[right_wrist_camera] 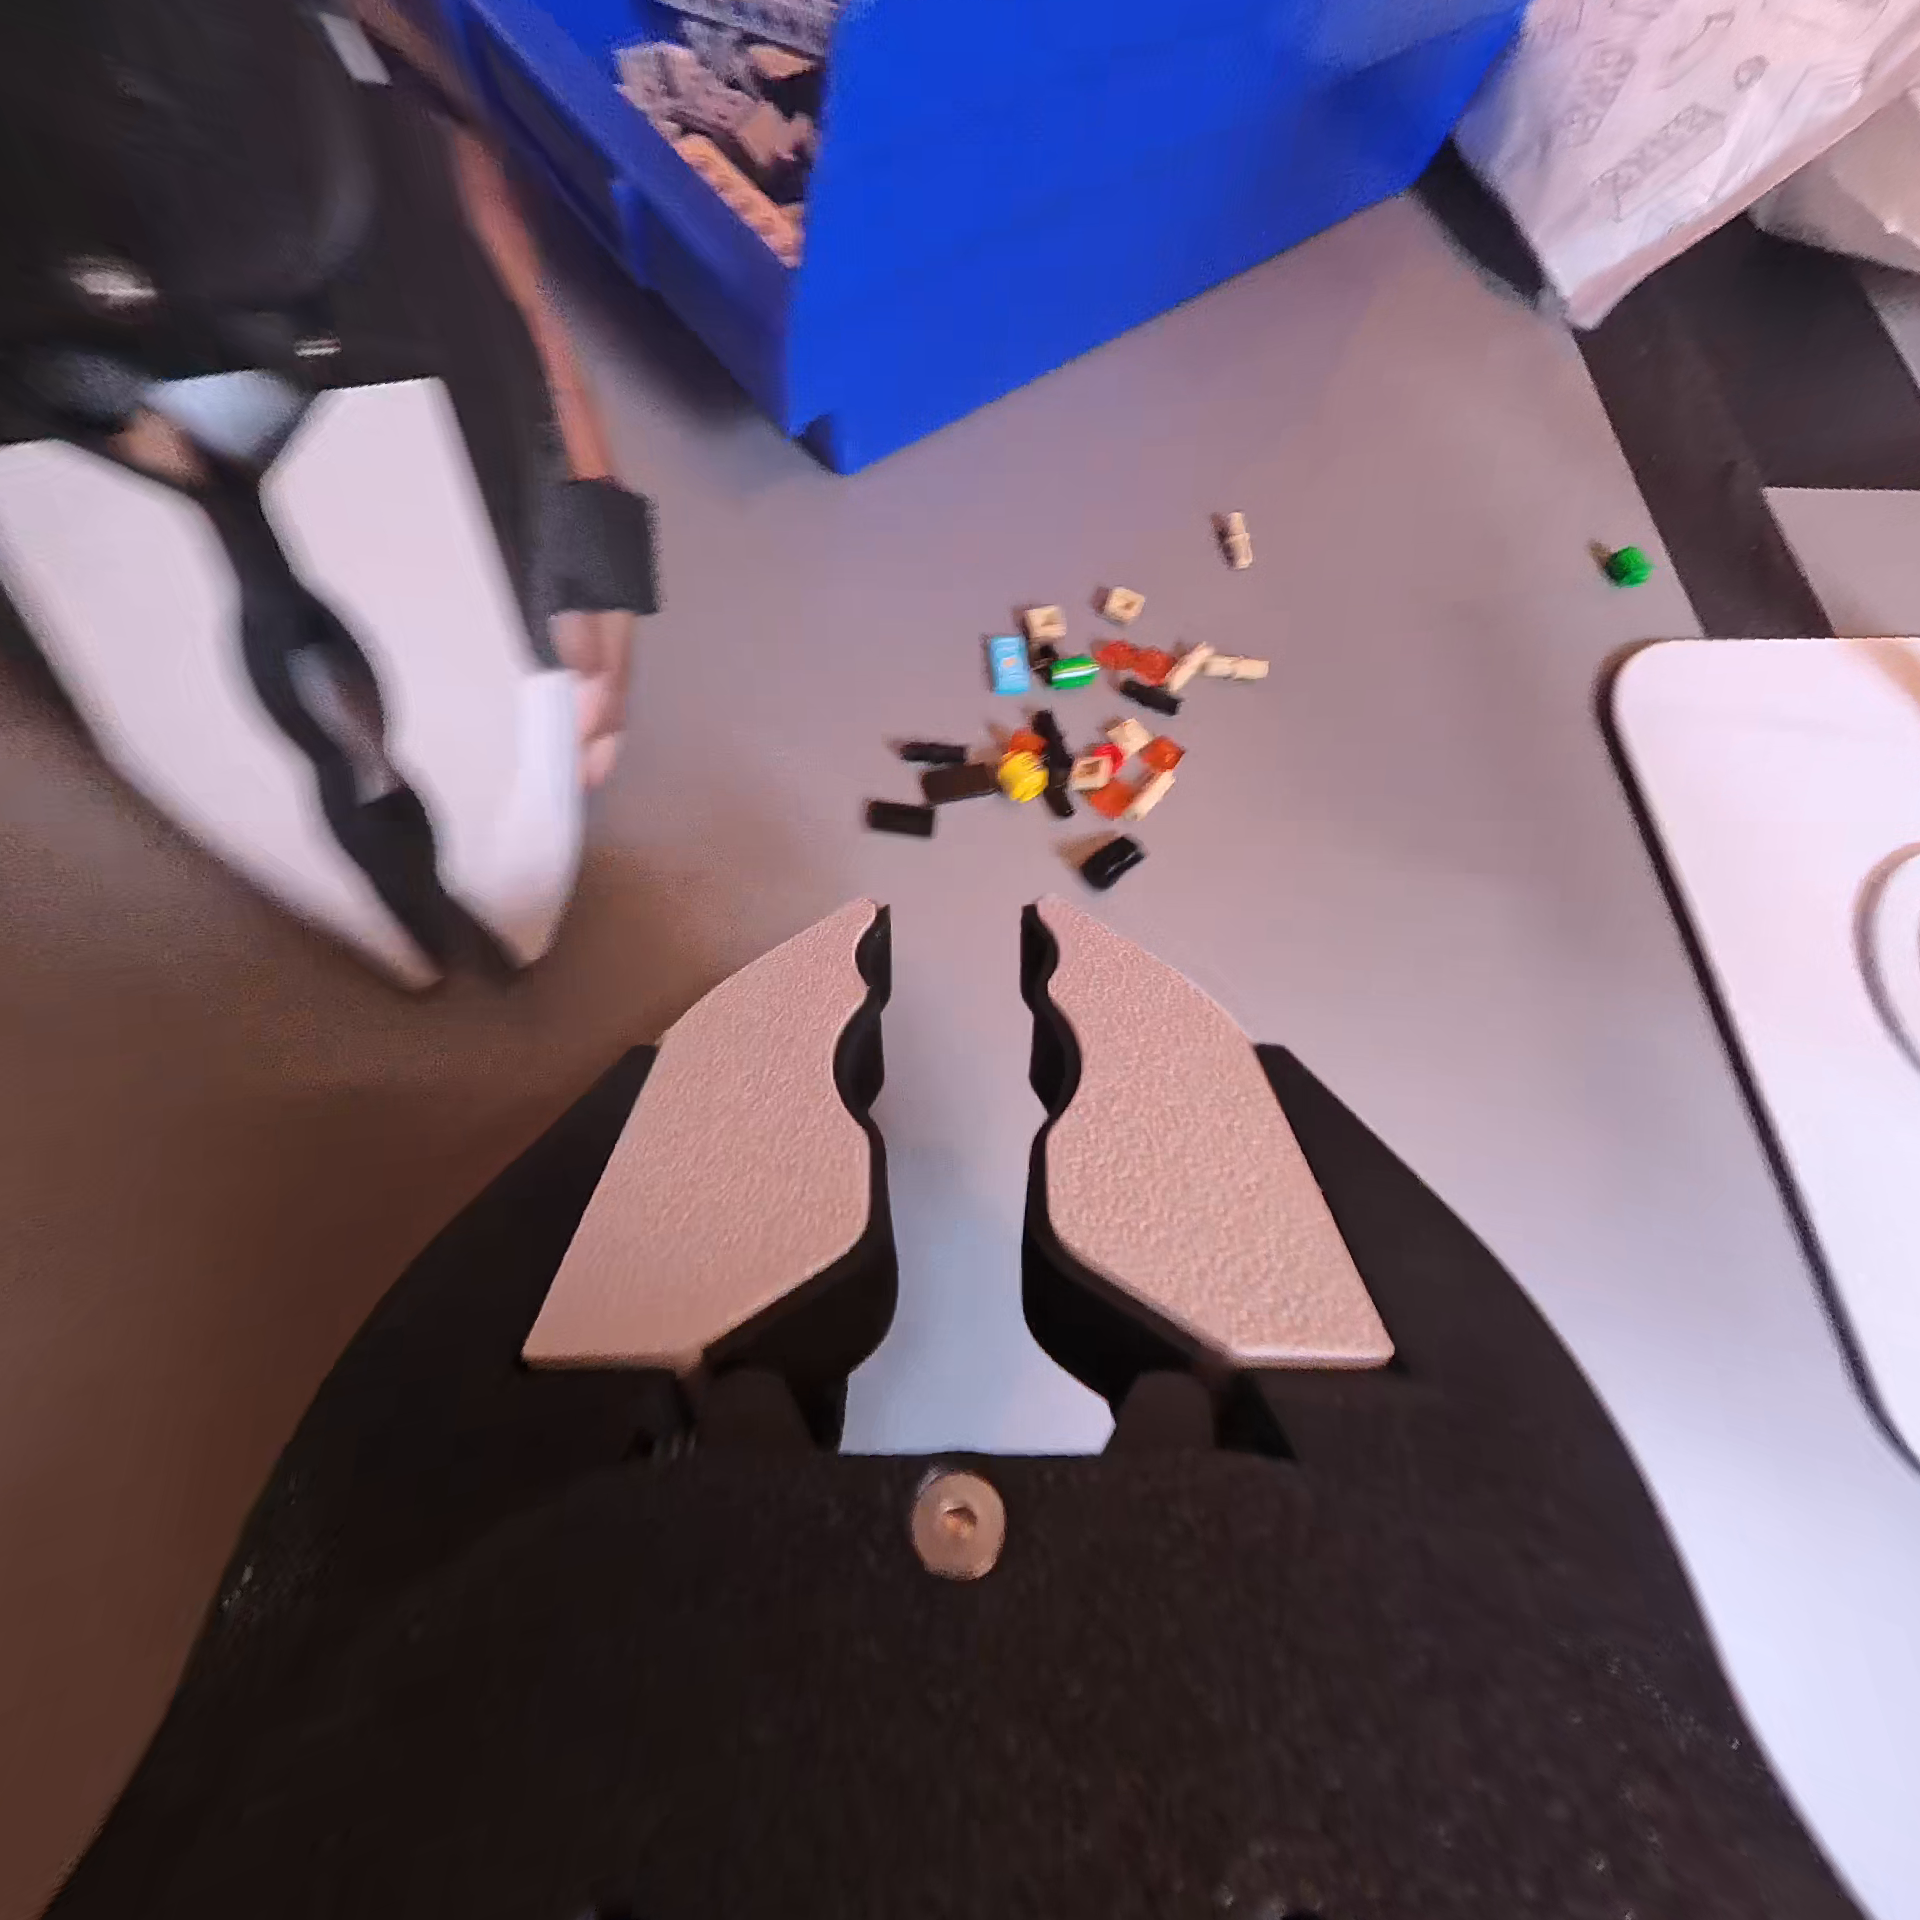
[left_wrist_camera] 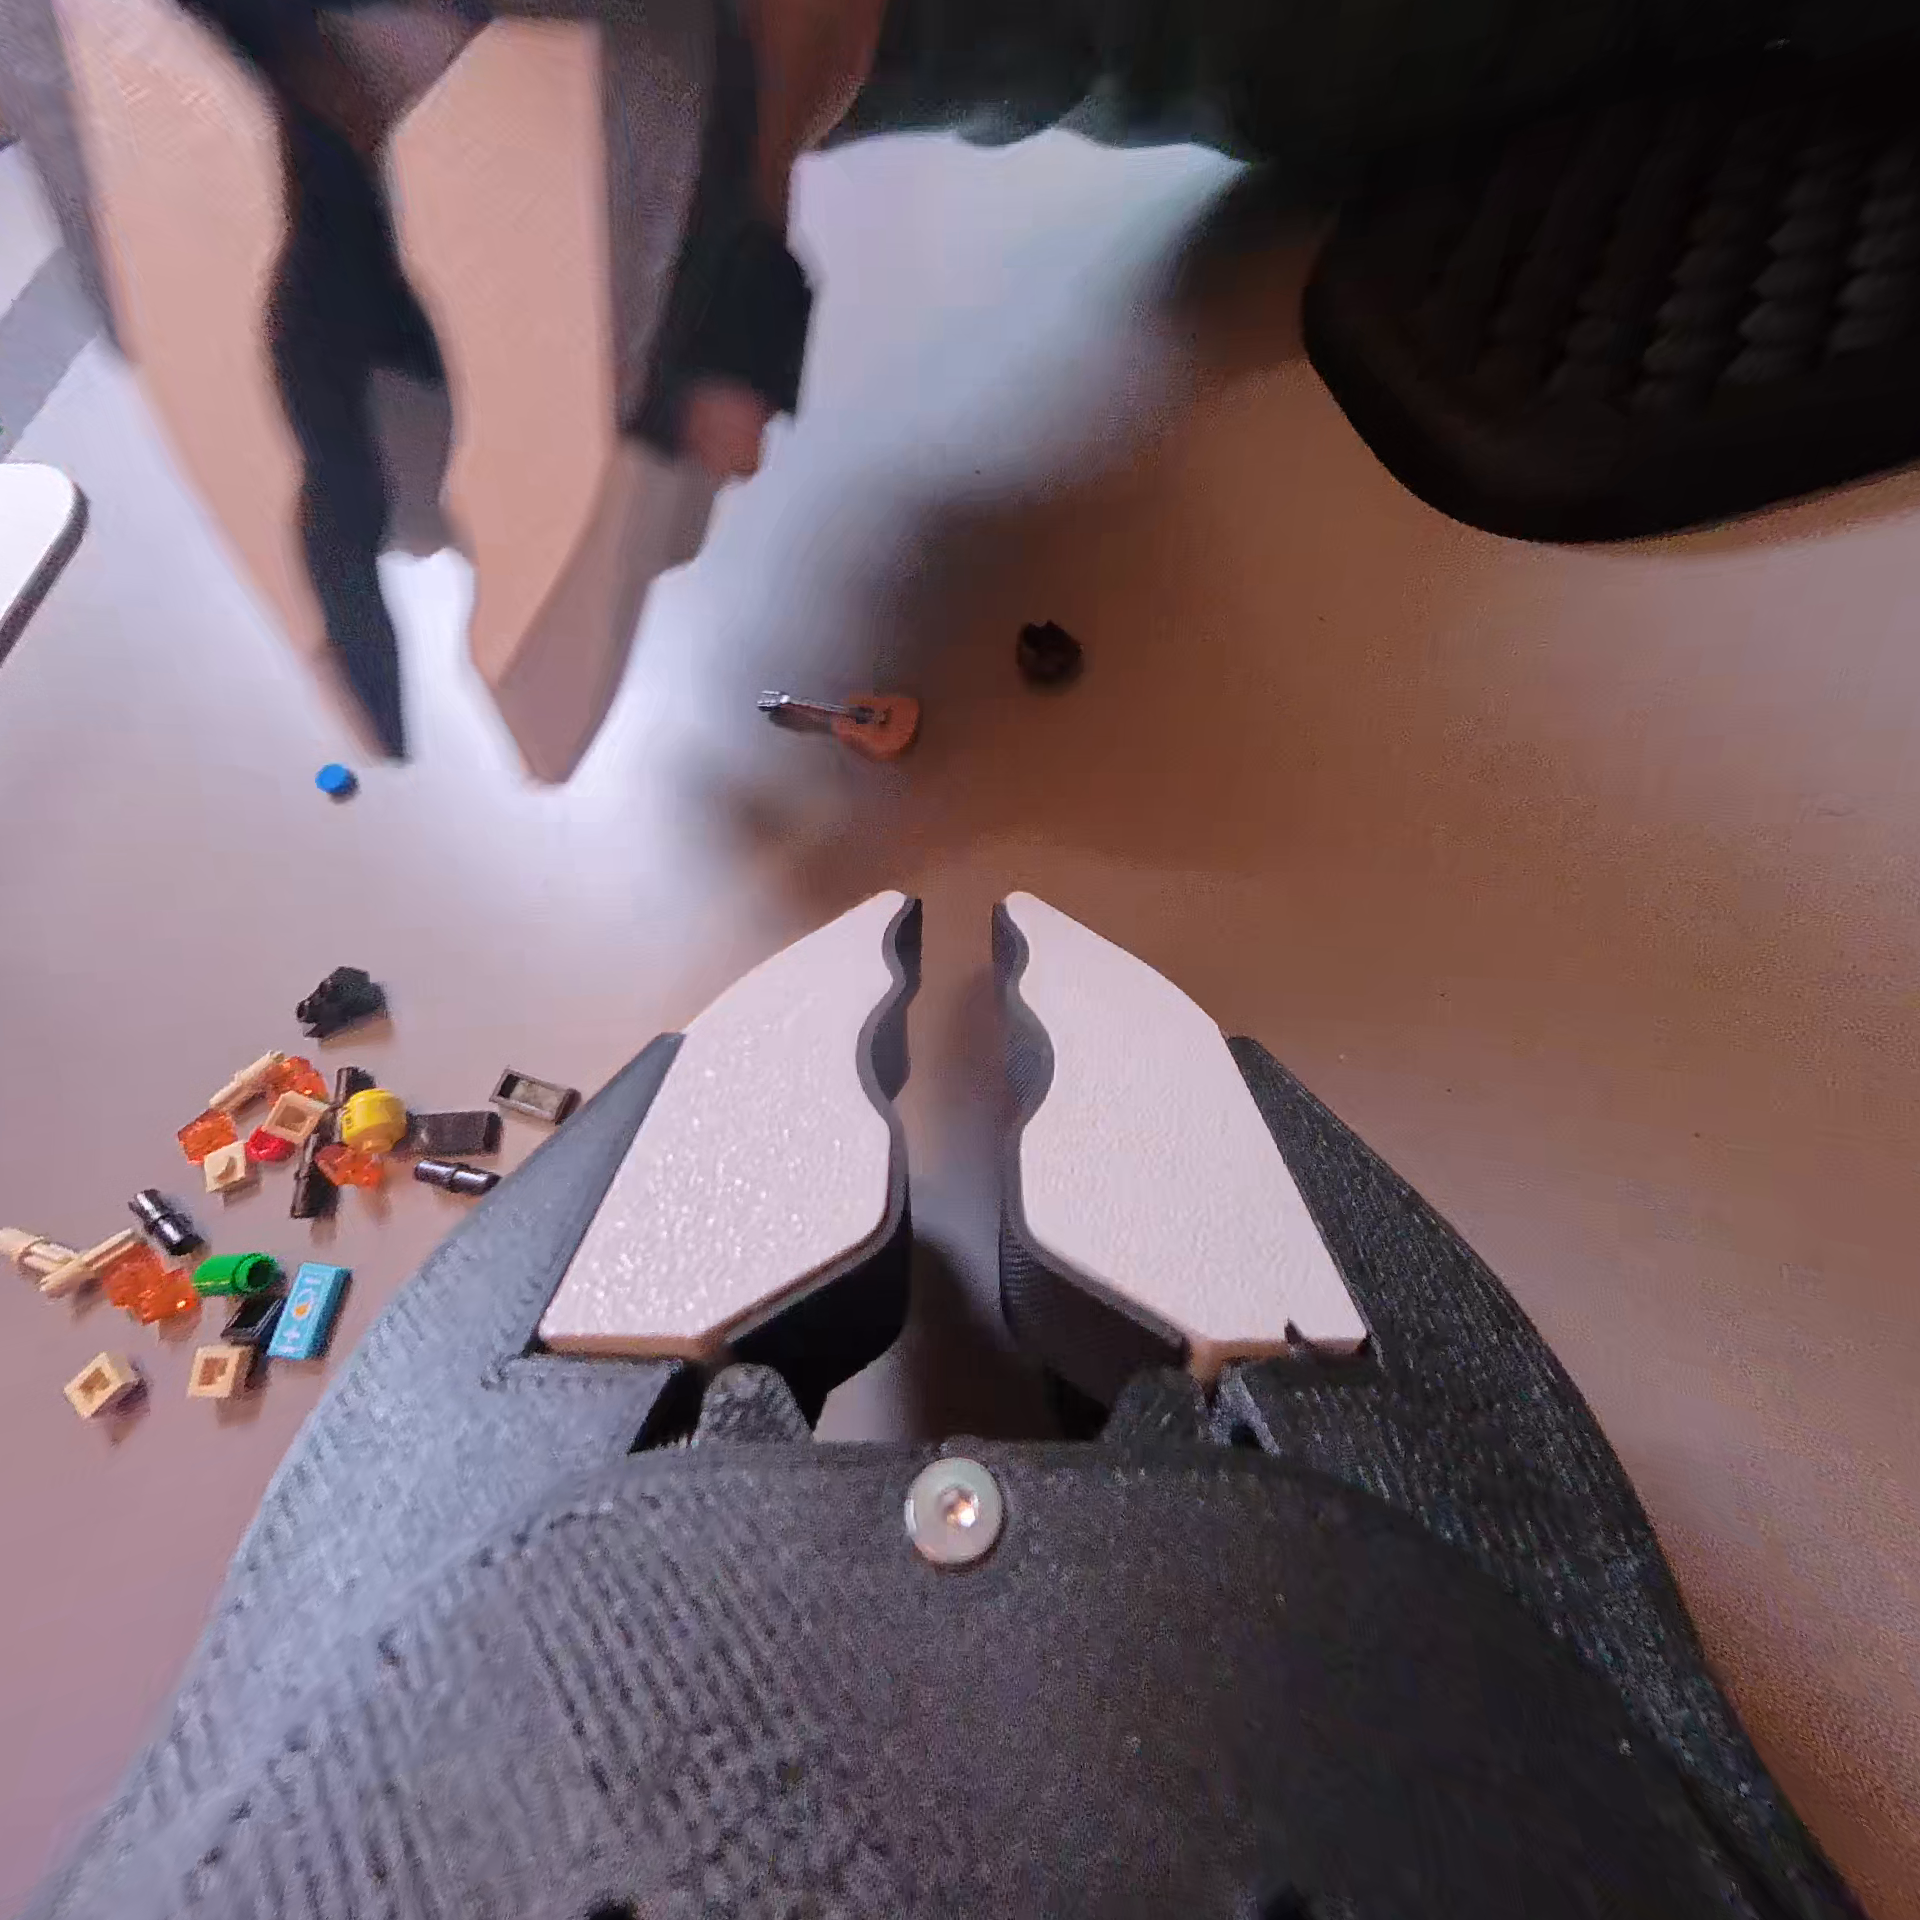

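Note:
My left gripper [left_wrist_camera: 956, 914] hovers over the table with its jaws a little apart and nothing between the pads. A small toy guitar [left_wrist_camera: 852, 719] and a dark round piece [left_wrist_camera: 1047, 652] lie just ahead of it. A pile of small bricks [left_wrist_camera: 260, 1195] lies to its left. My right gripper [right_wrist_camera: 956, 914] is open and empty, and the same pile [right_wrist_camera: 1070, 748] lies just ahead of it. A black piece [right_wrist_camera: 1110, 860] is the nearest to its tips. The left gripper also shows, blurred, in the right wrist view [right_wrist_camera: 473, 966].
A blue bin [right_wrist_camera: 1039, 260] with bricks stands behind the pile. A white board [right_wrist_camera: 1766, 935] lies at the right, with a green piece [right_wrist_camera: 1624, 564] near it. A blue stud [left_wrist_camera: 335, 779] lies alone. A black chair [left_wrist_camera: 1662, 260] is at the table's edge. My right gripper is the nearer one to the black piece [right_wrist_camera: 1110, 860]: about 6 centimeters, against 12 centimeters. It is also in sight in the left wrist view [left_wrist_camera: 345, 1009]. Between my left fingertips and the small toy guitar [left_wrist_camera: 852, 719] there is roughly 6 centimeters.

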The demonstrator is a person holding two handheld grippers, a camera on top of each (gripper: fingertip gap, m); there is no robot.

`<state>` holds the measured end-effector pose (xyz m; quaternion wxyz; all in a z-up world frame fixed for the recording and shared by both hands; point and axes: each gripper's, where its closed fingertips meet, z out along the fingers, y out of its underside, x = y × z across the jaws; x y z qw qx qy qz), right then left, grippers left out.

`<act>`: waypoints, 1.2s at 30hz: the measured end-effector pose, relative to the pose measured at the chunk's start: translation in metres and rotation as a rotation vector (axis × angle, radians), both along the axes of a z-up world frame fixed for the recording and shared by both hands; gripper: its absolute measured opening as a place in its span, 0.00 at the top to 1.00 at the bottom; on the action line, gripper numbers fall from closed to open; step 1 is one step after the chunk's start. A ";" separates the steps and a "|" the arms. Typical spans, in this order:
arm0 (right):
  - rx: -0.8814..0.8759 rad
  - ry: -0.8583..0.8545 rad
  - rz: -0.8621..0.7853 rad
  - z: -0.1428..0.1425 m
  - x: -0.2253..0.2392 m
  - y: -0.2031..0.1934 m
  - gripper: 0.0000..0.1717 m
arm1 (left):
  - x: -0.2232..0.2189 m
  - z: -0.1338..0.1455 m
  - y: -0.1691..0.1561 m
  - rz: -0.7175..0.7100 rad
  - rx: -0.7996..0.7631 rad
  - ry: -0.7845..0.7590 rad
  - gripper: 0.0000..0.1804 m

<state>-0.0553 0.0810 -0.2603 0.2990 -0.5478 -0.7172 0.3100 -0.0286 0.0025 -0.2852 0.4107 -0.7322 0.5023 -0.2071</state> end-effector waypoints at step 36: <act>0.108 -0.083 0.002 -0.033 -0.034 0.015 0.84 | -0.018 -0.001 0.020 0.096 0.121 0.042 0.94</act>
